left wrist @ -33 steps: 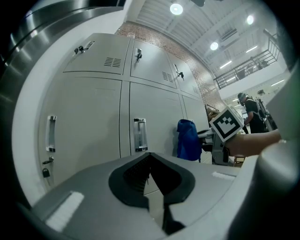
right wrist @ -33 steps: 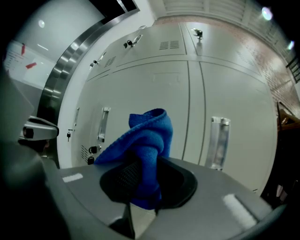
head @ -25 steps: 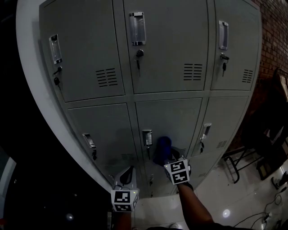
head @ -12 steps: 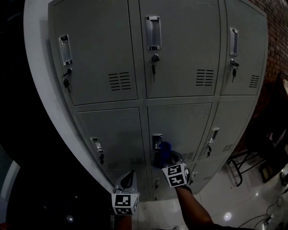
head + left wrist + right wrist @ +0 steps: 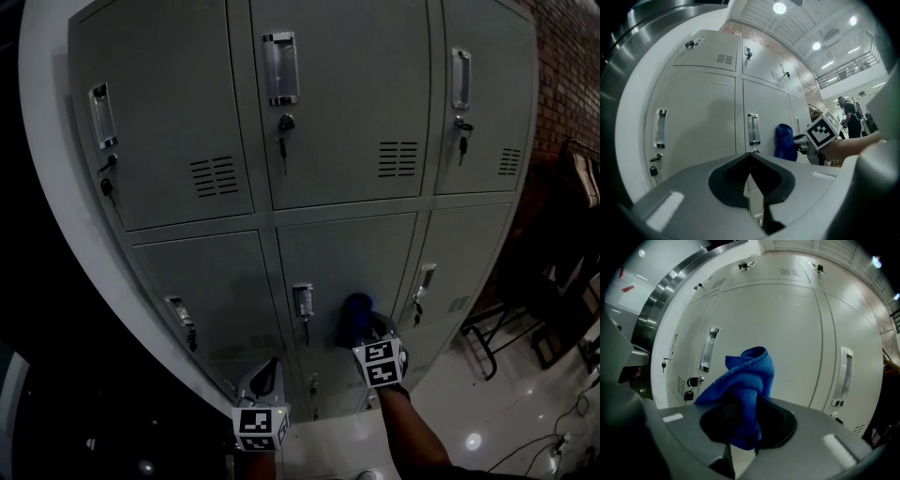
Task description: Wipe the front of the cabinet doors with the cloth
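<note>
Cloth (image 5: pixel 355 315) has slid right, away from the handle (image 5: pixel 303 300), across the lower middle cabinet door (image 5: pixel 347 253). Right tongs (image 5: pixel 364 334) clamped on it. Left tongs (image 5: pixel 750 159) closed, empty, idle. Wiping likely mid-stroke; other doors remain

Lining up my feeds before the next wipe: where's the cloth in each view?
Head view: cloth low centre, on the lower middle door.
Left gripper view: cloth right of centre.
Right gripper view: cloth centre, between the jaws.
Shared landmark: the door handle just left of it.
</note>
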Tool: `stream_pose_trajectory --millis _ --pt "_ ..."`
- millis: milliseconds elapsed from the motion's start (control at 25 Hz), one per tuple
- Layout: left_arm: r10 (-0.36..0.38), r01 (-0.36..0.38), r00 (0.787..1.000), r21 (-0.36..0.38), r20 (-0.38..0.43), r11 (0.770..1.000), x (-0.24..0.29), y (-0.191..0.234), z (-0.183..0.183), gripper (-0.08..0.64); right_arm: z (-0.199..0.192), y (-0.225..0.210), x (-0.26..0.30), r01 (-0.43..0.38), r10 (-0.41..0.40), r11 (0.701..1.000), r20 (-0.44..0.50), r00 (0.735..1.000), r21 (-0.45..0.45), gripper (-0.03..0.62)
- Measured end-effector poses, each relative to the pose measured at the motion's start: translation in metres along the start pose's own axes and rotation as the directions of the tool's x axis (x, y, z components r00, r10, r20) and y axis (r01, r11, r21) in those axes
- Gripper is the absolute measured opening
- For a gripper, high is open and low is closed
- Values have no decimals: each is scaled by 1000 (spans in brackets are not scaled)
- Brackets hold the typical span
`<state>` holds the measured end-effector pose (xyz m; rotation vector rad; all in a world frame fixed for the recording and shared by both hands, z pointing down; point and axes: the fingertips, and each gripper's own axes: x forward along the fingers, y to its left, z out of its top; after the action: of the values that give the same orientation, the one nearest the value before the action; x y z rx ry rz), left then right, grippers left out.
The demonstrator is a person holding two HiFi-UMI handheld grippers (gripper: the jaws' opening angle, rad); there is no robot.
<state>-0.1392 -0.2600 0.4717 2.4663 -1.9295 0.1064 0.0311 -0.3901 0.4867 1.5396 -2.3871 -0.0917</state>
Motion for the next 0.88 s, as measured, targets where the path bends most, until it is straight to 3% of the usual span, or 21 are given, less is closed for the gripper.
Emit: stream_pose_trajectory --millis 600,880 --pt "20 -20 1000 -1 -1 1000 17 -23 4 17 -18 -83 -21 100 -100 995 -24 995 -4 83" --pt "50 -50 998 -6 -27 999 14 -22 -4 17 -53 -75 -36 133 -131 991 -76 988 29 83"
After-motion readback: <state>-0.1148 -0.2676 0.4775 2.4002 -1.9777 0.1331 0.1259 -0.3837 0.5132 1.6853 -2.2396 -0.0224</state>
